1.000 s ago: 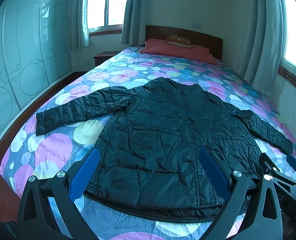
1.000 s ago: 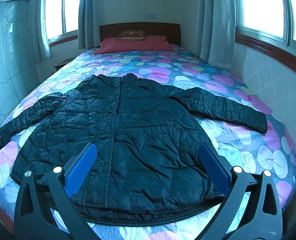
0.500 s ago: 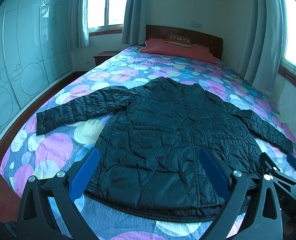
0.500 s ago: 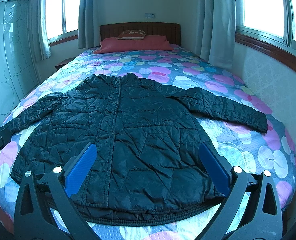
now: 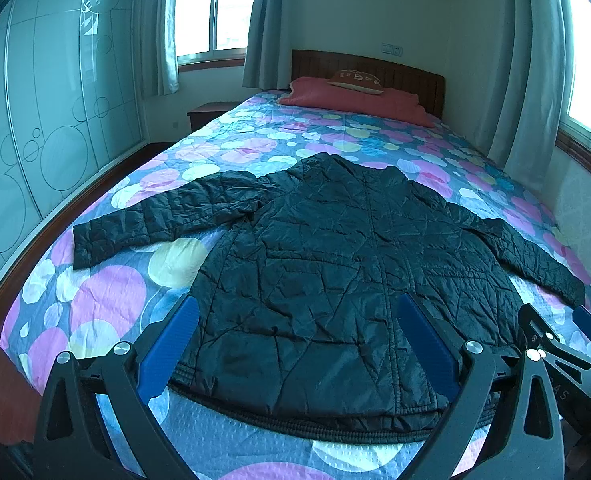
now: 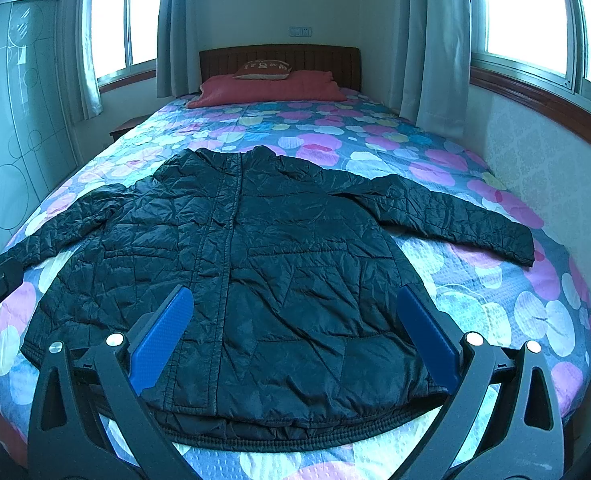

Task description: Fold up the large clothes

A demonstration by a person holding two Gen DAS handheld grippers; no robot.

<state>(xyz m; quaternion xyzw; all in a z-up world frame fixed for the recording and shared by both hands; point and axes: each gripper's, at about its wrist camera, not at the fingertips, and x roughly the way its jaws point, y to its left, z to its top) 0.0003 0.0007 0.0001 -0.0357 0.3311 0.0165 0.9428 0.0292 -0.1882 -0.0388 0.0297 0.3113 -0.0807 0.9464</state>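
A dark quilted puffer jacket (image 6: 255,280) lay spread flat, front up, on the bed with the pink-and-blue circle-print quilt (image 6: 515,308), both sleeves out to the sides and its hem nearest the foot of the bed. The left gripper (image 5: 295,344) and right gripper (image 6: 295,336) hovered above the hem, each with its blue-padded fingers (image 6: 163,332) spread wide and holding nothing. No fold appeared made yet. A sound first move seemed to be pinching one sleeve (image 6: 455,220) at the cuff and the shoulder, then carrying it across the chest; the slick padded fabric would likely slip, so a deep bite looked wise.
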